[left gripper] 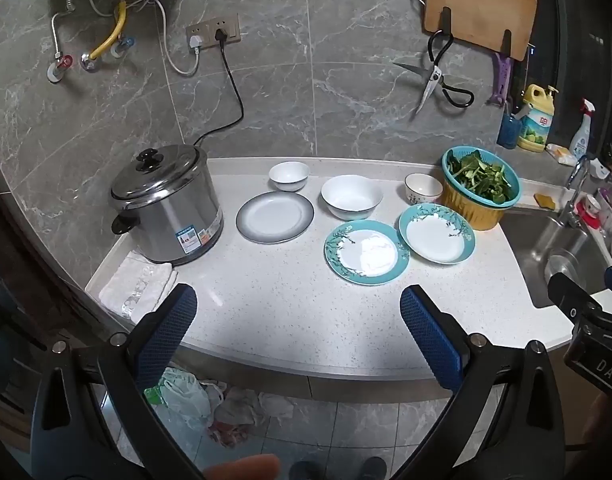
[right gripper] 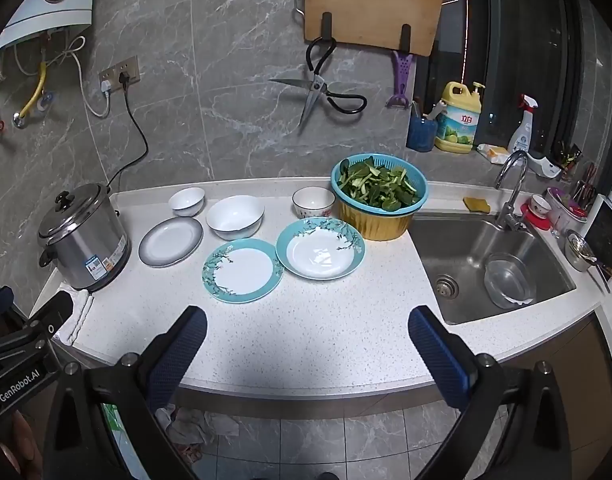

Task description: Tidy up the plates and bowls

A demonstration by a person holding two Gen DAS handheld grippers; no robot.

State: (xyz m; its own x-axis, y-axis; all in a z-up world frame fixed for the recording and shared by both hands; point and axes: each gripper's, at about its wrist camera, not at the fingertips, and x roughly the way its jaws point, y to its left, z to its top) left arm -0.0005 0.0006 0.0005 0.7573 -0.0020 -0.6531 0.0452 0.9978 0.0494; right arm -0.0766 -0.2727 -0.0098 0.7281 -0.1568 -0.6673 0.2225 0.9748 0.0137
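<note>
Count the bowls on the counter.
3, all along the back: a small white bowl nearest the pot, a large white bowl in the middle, and a patterned bowl beside the basket.

The left gripper [left gripper: 298,320] hangs wide open and empty over the counter's [left gripper: 266,300] near edge. Beyond its right finger lie two teal plates [left gripper: 365,252], touching; beyond the left finger, the steel pot [left gripper: 166,204].

dim overhead light; soft shadows; sharp centre; fisheye-bent, dark corners
</note>
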